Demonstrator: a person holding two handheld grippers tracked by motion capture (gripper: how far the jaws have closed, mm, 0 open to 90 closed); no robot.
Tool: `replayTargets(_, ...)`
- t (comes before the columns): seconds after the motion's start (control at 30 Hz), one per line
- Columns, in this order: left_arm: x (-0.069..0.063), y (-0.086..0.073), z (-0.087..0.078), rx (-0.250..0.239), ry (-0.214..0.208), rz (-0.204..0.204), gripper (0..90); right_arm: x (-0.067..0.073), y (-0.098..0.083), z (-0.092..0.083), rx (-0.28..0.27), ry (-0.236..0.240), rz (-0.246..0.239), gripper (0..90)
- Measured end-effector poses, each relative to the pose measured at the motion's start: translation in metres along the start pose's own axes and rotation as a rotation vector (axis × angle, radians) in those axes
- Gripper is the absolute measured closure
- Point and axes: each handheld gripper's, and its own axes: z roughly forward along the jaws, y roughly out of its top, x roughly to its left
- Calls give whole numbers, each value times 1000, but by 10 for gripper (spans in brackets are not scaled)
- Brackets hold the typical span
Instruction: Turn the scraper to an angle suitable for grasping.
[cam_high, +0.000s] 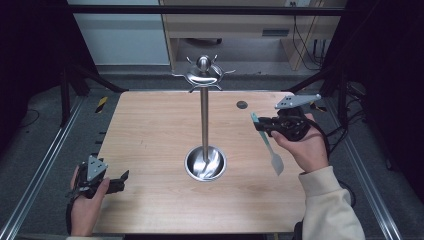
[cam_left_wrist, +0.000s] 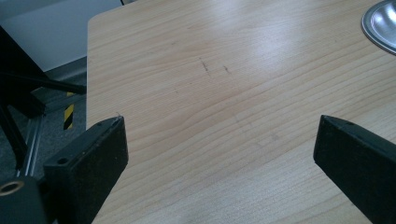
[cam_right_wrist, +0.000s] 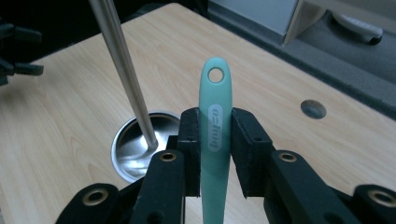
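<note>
Your right gripper (cam_right_wrist: 215, 154) clamps its fingers on the teal spatula (cam_right_wrist: 215, 126), hanging hole up, right of the utensil stand's (cam_high: 204, 115) hooks; left fingers (cam_left_wrist: 88, 158) apart.

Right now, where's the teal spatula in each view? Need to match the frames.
High view: teal spatula right of centre, handle clamped in the right gripper, pale blade hanging down toward the table.
Left gripper view: not in it.
Right gripper view: centre, handle upright between the black jaws, hanging hole at top.
Shared landmark: the steel stand's round base.
</note>
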Motion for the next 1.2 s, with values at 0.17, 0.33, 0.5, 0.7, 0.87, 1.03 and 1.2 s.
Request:
replayTargets(0.17, 0, 0, -1, 2, 0, 0, 28, -1, 9, -7, -51, -1, 9, 744)
replayTargets(0.33, -1, 0, 0, 4, 0, 2, 27, 1, 17, -13, -92, -8, 12, 744)
replayTargets(0.5, 0, -1, -1, 5, 0, 0, 27, 4, 23, -17, -116, -8, -1, 744)
replayTargets(0.7, 0, -1, -1, 5, 2, 2, 27, 6, 28, -21, -140, -5, 1, 743)
replayTargets(0.87, 0, -1, -1, 8, -2, 2, 28, 8, 32, -24, -157, -6, -2, 743)
replayTargets(1.03, 0, -1, 0, 9, -5, 4, 28, 9, 37, -27, -183, -5, -1, 743)
replayTargets(1.2, 0, -1, -1, 10, -3, 4, 28, 13, 42, -31, -213, -6, -1, 743)
